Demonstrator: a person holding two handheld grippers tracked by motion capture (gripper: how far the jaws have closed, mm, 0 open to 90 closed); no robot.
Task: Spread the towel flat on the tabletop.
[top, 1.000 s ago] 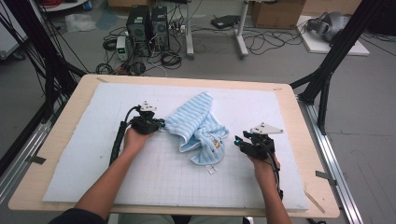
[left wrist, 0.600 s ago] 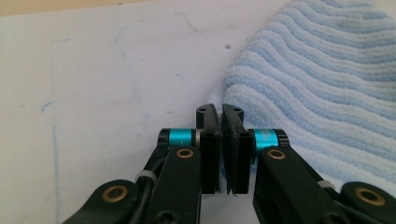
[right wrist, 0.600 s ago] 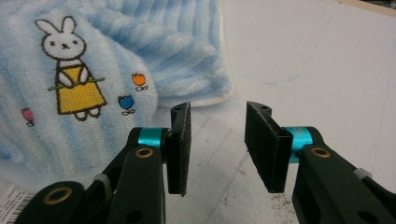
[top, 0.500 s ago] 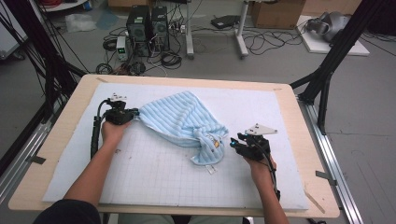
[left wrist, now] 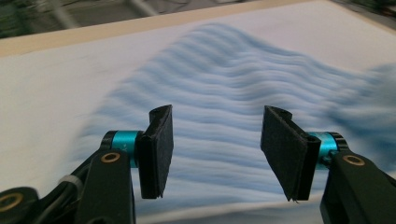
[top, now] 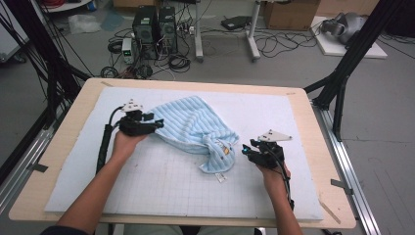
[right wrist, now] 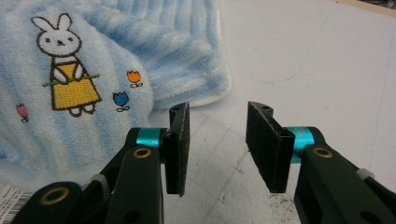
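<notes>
Cables, computer towers (top: 155,27) and a cardboard box (top: 288,12) crowd the floor beyond the far edge of the surface (top: 313,127). On its white mat (top: 161,191) a blue striped towel (top: 193,128) lies bunched near the middle (rabbit motif toward the right). Left tongs (top: 155,122) have just spread at the towel's left edge, gripping nothing; right tongs (top: 246,150) stand parted, empty, just beside it.

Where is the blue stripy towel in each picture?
High view: the towel lies mid-table, between both grippers.
Left gripper view: beyond the open jaws, blurred.
Right gripper view: upper left, showing its rabbit picture.
Shared landmark: the white mat under it.
</notes>
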